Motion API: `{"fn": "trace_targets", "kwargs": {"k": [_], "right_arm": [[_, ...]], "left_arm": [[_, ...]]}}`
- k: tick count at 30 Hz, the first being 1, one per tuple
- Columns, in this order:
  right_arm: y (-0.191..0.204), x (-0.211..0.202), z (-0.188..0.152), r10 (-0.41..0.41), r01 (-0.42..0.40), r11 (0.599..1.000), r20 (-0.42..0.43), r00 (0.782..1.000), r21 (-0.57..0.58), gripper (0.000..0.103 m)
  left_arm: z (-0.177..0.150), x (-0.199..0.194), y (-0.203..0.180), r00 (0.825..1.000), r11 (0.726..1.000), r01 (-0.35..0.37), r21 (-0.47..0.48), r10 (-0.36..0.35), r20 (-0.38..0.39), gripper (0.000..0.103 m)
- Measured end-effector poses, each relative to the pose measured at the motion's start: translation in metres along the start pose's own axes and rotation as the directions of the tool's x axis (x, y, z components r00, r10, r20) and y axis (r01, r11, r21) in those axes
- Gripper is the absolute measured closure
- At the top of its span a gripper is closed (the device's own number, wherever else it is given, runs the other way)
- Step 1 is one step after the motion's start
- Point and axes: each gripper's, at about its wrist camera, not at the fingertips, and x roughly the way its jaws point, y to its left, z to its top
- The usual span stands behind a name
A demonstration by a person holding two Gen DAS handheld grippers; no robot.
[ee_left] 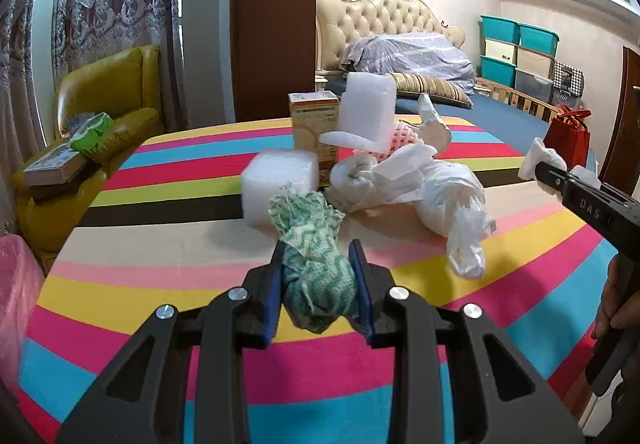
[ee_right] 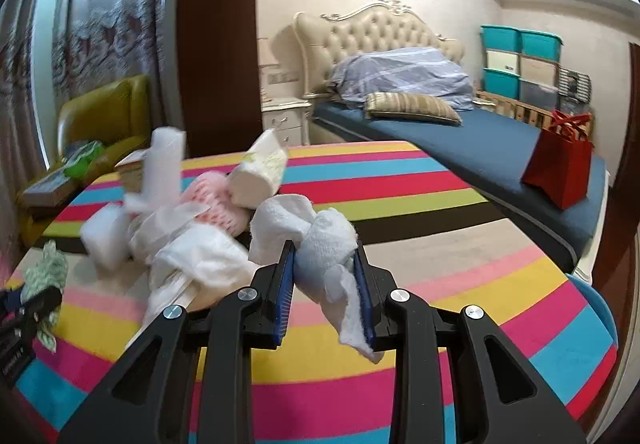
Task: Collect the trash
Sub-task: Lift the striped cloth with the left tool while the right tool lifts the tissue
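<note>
I see the green-patterned wad (ee_left: pixel 316 264) low in the centre of the left wrist view, pinched between the blue pads of my left gripper (ee_left: pixel 318 250), jaws clenched on it above the striped cloth (ee_left: pixel 160 284). My right gripper (ee_right: pixel 325 256) grips a white paper wad (ee_right: pixel 320 244) the same way at centre frame. The remaining trash pile (ee_left: pixel 400 176) lies beyond, mid-frame, with foam blocks (ee_left: pixel 280 184) and an orange box (ee_left: pixel 312 120) behind.

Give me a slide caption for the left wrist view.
Left hand-held gripper clamps a crumpled green-patterned paper wad above the rainbow-striped tablecloth.
</note>
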Motion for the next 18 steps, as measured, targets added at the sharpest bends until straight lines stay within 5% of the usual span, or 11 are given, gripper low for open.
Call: {"fn": "trace_targets", "kwargs": {"k": [18], "right_arm": [[0.067, -0.034, -0.023, 0.163, -0.161, 0.979, 0.006, 0.987, -0.128, 0.075]], "left_arm": [[-0.039, -0.042, 0.050, 0.999, 0.998, -0.053, -0.033, 0.053, -0.008, 0.073]]}}
